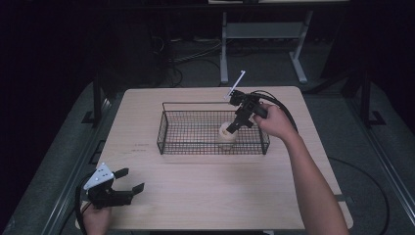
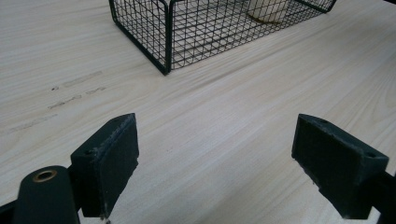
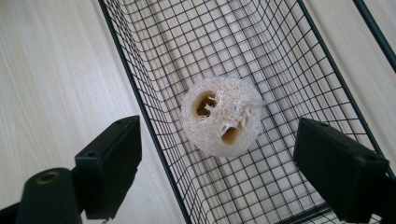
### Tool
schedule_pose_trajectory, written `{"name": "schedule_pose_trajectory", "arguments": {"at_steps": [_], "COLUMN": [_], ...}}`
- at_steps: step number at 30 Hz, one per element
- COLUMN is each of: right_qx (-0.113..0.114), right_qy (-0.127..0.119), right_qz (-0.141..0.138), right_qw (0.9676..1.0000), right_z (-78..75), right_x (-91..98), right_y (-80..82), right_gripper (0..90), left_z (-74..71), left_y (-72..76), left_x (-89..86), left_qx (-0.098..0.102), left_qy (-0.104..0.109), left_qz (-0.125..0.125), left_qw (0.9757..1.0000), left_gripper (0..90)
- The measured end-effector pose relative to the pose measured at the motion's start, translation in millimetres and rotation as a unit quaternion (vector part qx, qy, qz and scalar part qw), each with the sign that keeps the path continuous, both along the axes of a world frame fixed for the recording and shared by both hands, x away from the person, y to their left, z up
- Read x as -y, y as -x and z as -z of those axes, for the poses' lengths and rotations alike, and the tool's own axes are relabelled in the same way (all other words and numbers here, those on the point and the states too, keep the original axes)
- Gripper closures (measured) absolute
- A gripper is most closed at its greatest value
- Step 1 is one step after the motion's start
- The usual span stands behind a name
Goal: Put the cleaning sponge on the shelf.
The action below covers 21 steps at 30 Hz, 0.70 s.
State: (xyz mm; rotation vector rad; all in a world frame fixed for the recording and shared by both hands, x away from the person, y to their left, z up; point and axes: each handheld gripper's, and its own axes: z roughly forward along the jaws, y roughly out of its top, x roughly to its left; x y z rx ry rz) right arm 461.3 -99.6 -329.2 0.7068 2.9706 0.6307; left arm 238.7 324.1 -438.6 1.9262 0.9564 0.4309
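Note:
A cream loofah piece (image 1: 226, 135) with holes through it stands inside a black wire basket (image 1: 166, 132) at the middle of the table. My right gripper (image 1: 234, 126) hangs just above the loofah, pointing down into the basket, jaws open and apart from it. In the right gripper view the loofah (image 3: 219, 122) lies on the basket's mesh floor (image 3: 261, 46) beyond the right gripper (image 3: 217, 163), free of both pads. My left gripper (image 1: 131, 179) rests at the table's front left corner, open with nothing in it. In the left gripper view the left gripper (image 2: 215, 158) faces the basket (image 2: 163, 32) and loofah (image 2: 268, 10).
The light wooden table (image 1: 205, 186) has bare room in front of and beside the basket. A person's right forearm (image 1: 313, 181) reaches in from the lower right. Behind the table stand a white desk frame (image 1: 224, 49) and floor cables (image 1: 176, 63).

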Motion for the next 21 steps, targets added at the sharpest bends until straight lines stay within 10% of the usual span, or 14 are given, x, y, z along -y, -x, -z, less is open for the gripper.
{"name": "schedule_pose_trajectory", "arguments": {"at_steps": [21], "right_qx": [-0.003], "right_qy": [-0.014], "right_qz": [-0.014], "right_qw": [0.9998], "right_z": [0.3], "right_x": [16.5], "right_y": [22.9], "right_gripper": [15.2], "left_z": [0.3], "left_y": [-0.3], "left_x": [1.5], "left_qx": [-0.001], "left_qy": [-0.001], "left_qz": [0.002], "left_qw": [1.0], "left_gripper": [13.8]}}
